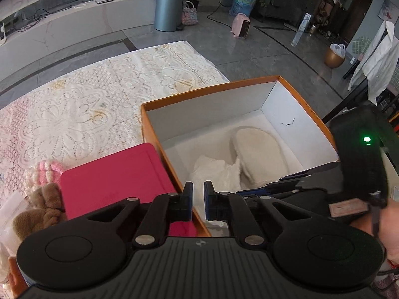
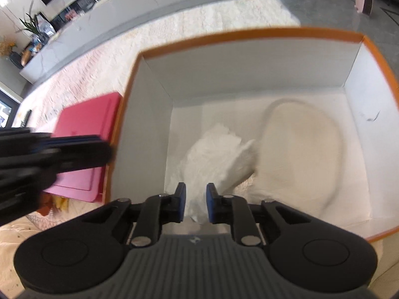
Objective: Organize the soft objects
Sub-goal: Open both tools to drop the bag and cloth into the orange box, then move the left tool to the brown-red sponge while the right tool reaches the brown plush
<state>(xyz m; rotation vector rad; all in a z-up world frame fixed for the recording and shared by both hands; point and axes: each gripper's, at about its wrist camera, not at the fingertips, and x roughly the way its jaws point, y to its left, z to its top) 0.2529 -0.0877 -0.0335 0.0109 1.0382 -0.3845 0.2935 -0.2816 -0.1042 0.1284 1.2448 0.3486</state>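
Looking along the left hand-held gripper [image 1: 198, 200], its blue-padded jaws stand drawn close together with nothing between them, poised over the near left wall of an orange box [image 1: 159, 144] with a white inside. In the box lie a cream fluffy slipper [image 1: 261, 149] and, touching its near end, a crumpled white soft piece [image 1: 217, 172]. Just left of the box a pink lid [image 1: 112, 182] lies flat on the lace-covered bench [image 1: 82, 104]; beside it sit a pink-and-white knitted item [image 1: 45, 172] and a brown plush toy [image 1: 40, 209]. Small print runs along the box's right rim, too fine to read. The right hand-held gripper [image 1: 306, 177] reaches in from the right, over the box's near corner. From the right wrist view, which is blurred, the right hand-held gripper [image 2: 195, 201] shows a narrow gap, and the crumpled white soft piece [image 2: 217, 154] shows between and just beyond the pads; whether they press on it cannot be told. The slipper [image 2: 301, 149] fills the right of the box [image 2: 129, 92], and the left hand-held gripper [image 2: 74, 152] crosses above the pink lid [image 2: 84, 129].
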